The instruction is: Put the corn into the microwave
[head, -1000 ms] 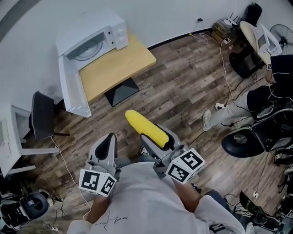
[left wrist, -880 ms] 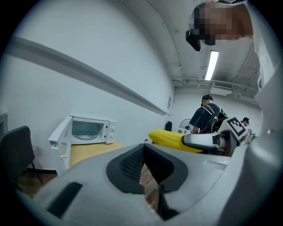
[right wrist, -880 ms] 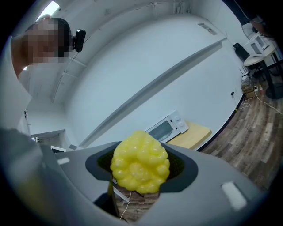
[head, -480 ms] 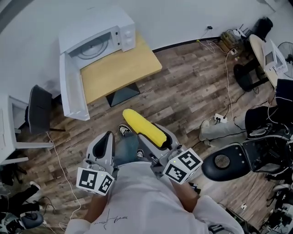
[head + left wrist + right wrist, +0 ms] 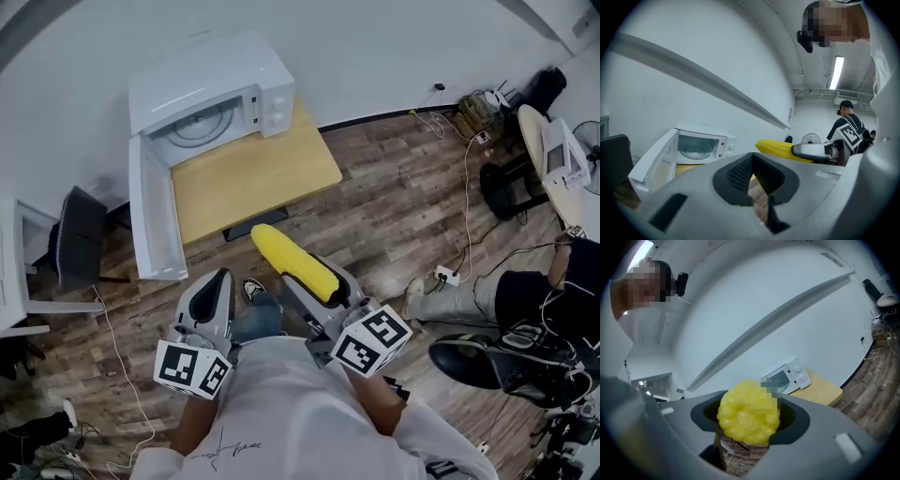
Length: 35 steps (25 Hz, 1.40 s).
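Observation:
A white microwave (image 5: 211,98) stands on the back of a light wooden table (image 5: 253,178), with its door (image 5: 155,220) swung wide open to the left and the glass turntable showing inside. My right gripper (image 5: 319,283) is shut on a yellow corn cob (image 5: 292,261), which points up and left toward the table's near edge. In the right gripper view the corn (image 5: 747,416) fills the jaws, and the microwave (image 5: 785,376) lies beyond it. My left gripper (image 5: 214,302) hangs beside it, shut and holding nothing. The left gripper view shows the microwave (image 5: 696,147) and the corn (image 5: 780,149).
A black chair (image 5: 80,239) and a white cabinet (image 5: 14,272) stand left of the table. A seated person (image 5: 525,291), an office chair base (image 5: 459,361) and floor cables (image 5: 464,197) are on the right. Wooden floor lies between me and the table.
The table and microwave have drawn nearer and shifted right in the head view. The corn stays in the right gripper; both grippers keep their places relative to me.

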Motion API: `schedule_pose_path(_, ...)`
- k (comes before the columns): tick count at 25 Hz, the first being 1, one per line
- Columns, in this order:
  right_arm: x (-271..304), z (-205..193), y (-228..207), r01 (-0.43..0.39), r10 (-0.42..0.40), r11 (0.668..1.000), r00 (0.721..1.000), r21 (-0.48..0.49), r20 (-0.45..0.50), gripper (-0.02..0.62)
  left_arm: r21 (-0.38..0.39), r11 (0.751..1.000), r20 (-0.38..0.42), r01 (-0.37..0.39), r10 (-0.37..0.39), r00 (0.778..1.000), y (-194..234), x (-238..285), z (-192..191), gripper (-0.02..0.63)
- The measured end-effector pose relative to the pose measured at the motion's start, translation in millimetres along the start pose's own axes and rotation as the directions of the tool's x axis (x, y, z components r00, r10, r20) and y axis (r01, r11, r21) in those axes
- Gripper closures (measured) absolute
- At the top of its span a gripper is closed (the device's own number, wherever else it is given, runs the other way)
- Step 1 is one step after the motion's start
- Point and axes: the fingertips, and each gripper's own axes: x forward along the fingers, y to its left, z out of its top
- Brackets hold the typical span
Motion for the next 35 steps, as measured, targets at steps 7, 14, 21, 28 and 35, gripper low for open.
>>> schedule_pose_path(7, 56.5, 25.1, -12.9, -0.01, 0.009, 1.0, 1.0, -0.006, -0.022, 0.333, -0.005, 1.0, 0.005, -0.001, 0.001, 1.0, 39.9, 36.0, 26.6, 0.618)
schedule_pose_path(14, 108.2, 41.4, -31.4, 0.0, 0.0, 1.0, 1.0, -0.006, -0.028, 0.333, -0.014, 1.0, 0.014, -0.012, 0.012, 1.0, 82.4, 69.3, 43.5, 0.618)
schedule_pose_path(21, 151.4, 50.0, -42.9, -0.003, 0.002, 1.0, 0.999, -0.006, -0.047, 0.334, -0.016, 1.0, 0.031, -0.014, 0.014, 0.999, 115.2, 90.6, 56.2, 0.618)
schedule_pose_path(28, 190.2, 54.9, -42.5, -0.019, 0.017, 0.999, 0.997, -0.028, -0.069, 0.334, -0.037, 0.999, 0.06, -0.023, 0.025, 0.998, 142.6, 95.8, 68.7, 0.618)
schedule_pose_path(35, 203.0, 64.5, -53.2, 0.002, -0.007, 0.998, 0.997, -0.069, -0.075, 0.334, -0.054, 0.998, 0.053, -0.032, 0.034, 0.998, 152.4, 96.1, 66.7, 0.618)
